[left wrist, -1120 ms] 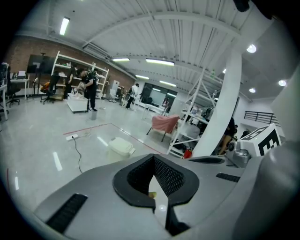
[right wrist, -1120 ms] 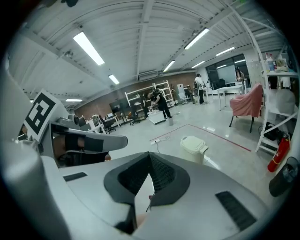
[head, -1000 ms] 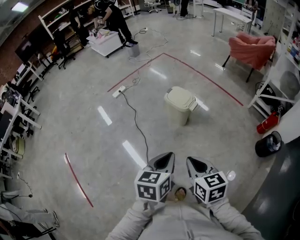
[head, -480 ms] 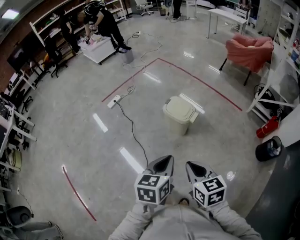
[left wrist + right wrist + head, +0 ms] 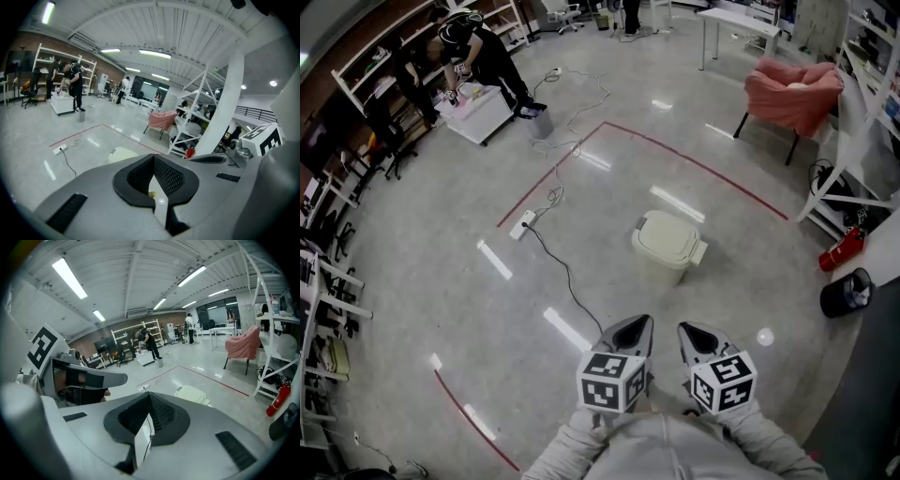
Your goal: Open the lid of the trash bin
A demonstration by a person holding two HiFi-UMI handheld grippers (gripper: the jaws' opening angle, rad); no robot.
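Note:
The cream trash bin (image 5: pixel 667 246) stands on the grey floor with its lid down, a good way ahead of me. It shows just past the jaws in the left gripper view (image 5: pixel 123 153) and the right gripper view (image 5: pixel 192 393). My left gripper (image 5: pixel 628 330) and right gripper (image 5: pixel 701 336) are held side by side close to my body, well short of the bin. Both are shut with nothing between the jaws. The left gripper (image 5: pixel 153 157) and right gripper (image 5: pixel 149 394) both point toward the bin.
A black cable with a white power strip (image 5: pixel 523 223) runs across the floor left of the bin. Red tape lines (image 5: pixel 694 164) mark the floor. A pink chair (image 5: pixel 792 89), a fire extinguisher (image 5: pixel 842 248) and a black bucket (image 5: pixel 846 292) stand at the right. People work at a white cart (image 5: pixel 478 108).
My view has advanced and shifted, so the bin sits lower and nearer the frame's middle. Both grippers keep their place and stay shut.

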